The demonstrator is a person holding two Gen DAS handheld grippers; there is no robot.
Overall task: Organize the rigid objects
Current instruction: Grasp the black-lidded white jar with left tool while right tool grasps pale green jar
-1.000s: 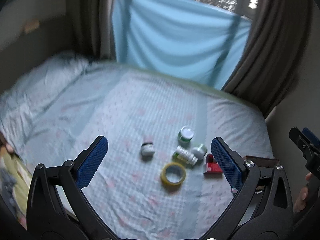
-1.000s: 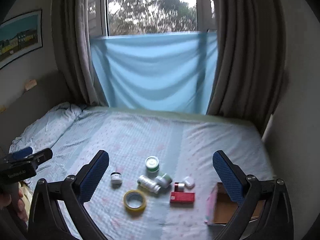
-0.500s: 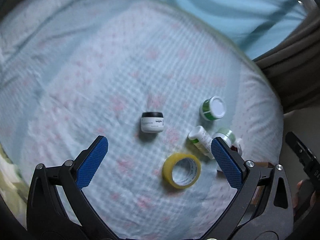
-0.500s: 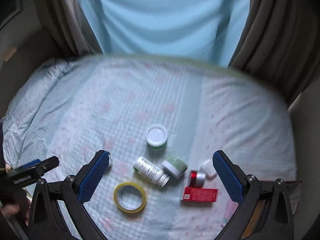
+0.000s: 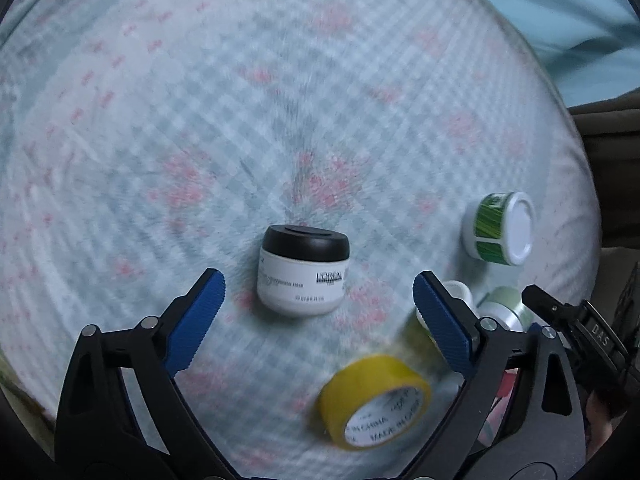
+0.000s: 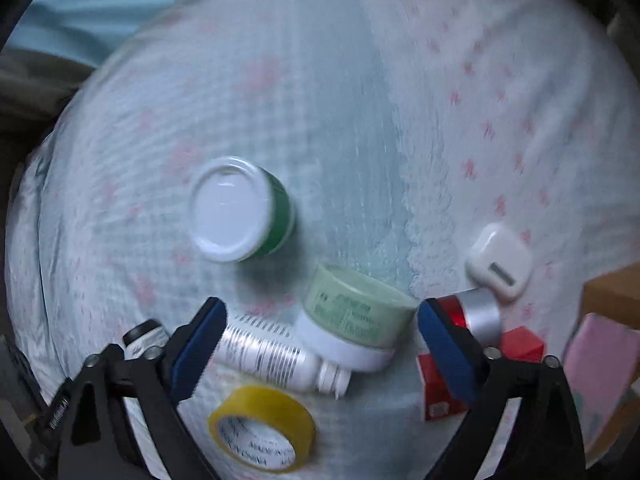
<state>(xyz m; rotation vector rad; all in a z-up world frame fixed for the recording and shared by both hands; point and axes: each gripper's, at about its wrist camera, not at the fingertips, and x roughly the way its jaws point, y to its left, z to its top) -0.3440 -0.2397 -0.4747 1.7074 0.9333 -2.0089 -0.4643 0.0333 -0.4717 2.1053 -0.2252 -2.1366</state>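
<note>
My left gripper (image 5: 318, 316) is open, low over the bed, with a white jar with a black lid (image 5: 303, 270) just ahead between its fingers, untouched. My right gripper (image 6: 320, 344) is open above a pale green jar (image 6: 354, 316) that leans on a lying white bottle (image 6: 276, 354). A yellow tape roll (image 6: 262, 428) lies nearer; it also shows in the left wrist view (image 5: 376, 400). A green jar with a white lid (image 6: 240, 208) lies on its side, also in the left wrist view (image 5: 500, 228).
A white earbud case (image 6: 500, 266), a red and silver small can (image 6: 474, 312) and a red box (image 6: 440, 384) lie at the right. A cardboard box (image 6: 612, 300) with a pink side stands at the bed's right edge. The bed sheet (image 5: 200, 120) is checked with pink marks.
Both grippers have dropped down and moved in close to the objects on the bed. The window and curtains have left both views. Both stay open.
</note>
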